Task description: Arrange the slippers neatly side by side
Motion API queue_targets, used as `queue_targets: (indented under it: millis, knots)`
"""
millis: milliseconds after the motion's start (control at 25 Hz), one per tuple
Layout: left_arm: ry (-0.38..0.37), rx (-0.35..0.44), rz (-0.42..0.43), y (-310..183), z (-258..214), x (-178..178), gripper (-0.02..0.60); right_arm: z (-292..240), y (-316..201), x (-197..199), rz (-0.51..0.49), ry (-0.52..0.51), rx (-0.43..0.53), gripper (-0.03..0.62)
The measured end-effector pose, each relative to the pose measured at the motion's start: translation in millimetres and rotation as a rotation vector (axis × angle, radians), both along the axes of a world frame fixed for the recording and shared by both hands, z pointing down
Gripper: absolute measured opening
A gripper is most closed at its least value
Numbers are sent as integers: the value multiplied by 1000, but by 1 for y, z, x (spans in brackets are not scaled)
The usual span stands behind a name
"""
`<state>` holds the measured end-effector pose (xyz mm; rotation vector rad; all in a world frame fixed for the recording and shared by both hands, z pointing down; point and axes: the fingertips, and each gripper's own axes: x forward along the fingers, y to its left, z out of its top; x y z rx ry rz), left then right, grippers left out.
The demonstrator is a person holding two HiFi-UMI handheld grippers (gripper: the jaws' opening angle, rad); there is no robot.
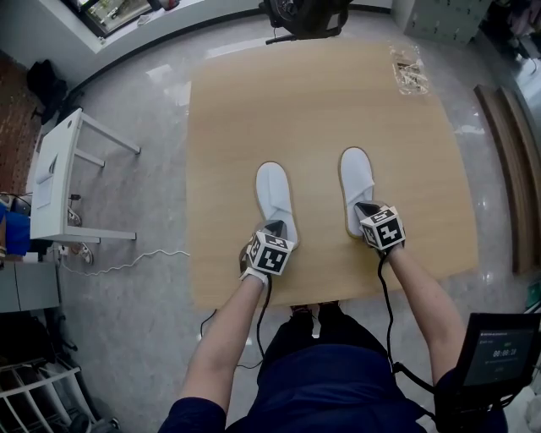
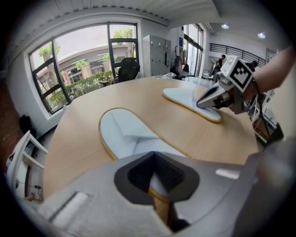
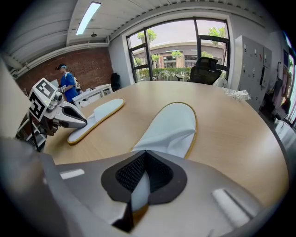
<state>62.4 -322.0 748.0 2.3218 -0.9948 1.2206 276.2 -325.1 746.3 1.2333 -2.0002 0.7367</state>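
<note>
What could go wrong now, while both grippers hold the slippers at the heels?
Each grip is only on a thin heel edge: the left gripper on the left slipper, the right gripper on the right slipper, so one may slip out or fold. Brought together, the grippers might collide.

Wooden table [image 1: 321, 110], glossy grey floor [image 1: 144, 118], white side table [image 1: 55, 169], large windows [image 3: 175, 46]

The far half of the table [image 1: 245, 110] is bare wood, apart from a crumpled plastic bag [image 1: 409, 69] at its far right corner. Near its front edge the left slipper [image 1: 275, 196] and right slipper [image 1: 357, 182] lie apart (a bare strip runs between them). An office chair [image 1: 306, 17] stands against the table's far edge.
</note>
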Motion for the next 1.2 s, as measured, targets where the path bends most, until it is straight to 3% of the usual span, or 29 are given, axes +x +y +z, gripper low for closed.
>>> queue_targets:
  millis: [520,720,1200]
  knots:
    - [-2,-21,77,48,-1,27,3,5,40,-27,1,-62,-32,11]
    - [29,-56,50,58,3,35,3,10,52,-42,-4,-78,-34,11]
    - [19,-54,113,72,7,54,3,13,66,-66,-75,-64,-20,11]
